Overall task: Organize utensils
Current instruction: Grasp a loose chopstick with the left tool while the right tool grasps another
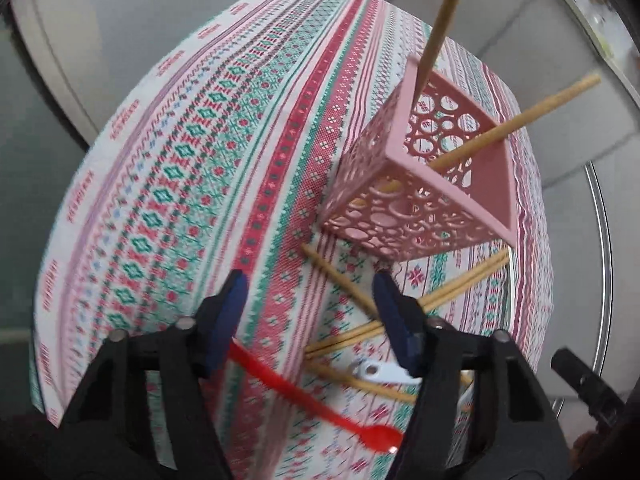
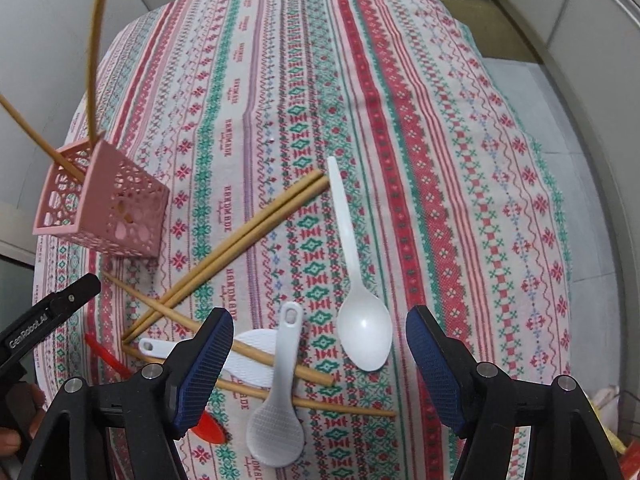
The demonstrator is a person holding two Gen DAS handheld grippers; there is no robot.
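A pink perforated holder (image 1: 424, 176) (image 2: 100, 200) stands on the patterned tablecloth (image 1: 200, 160) with two wooden chopsticks (image 1: 500, 120) (image 2: 92, 60) leaning out of it. Several loose chopsticks (image 1: 452, 292) (image 2: 240, 236) lie crossed in front of it. A red spoon (image 1: 316, 392) (image 2: 108, 356), a white spoon (image 2: 360, 300) and two white rice paddles (image 2: 280, 400) lie among them. My left gripper (image 1: 310, 312) is open and empty above the chopsticks. My right gripper (image 2: 320, 356) is open and empty above the paddles and white spoon.
The table (image 2: 440, 160) is round and drops off at its cloth edge near grey walls (image 1: 100, 60). The left gripper's black body (image 2: 48, 316) shows at the left of the right wrist view; the right gripper's body (image 1: 588, 388) shows at the left wrist view's right edge.
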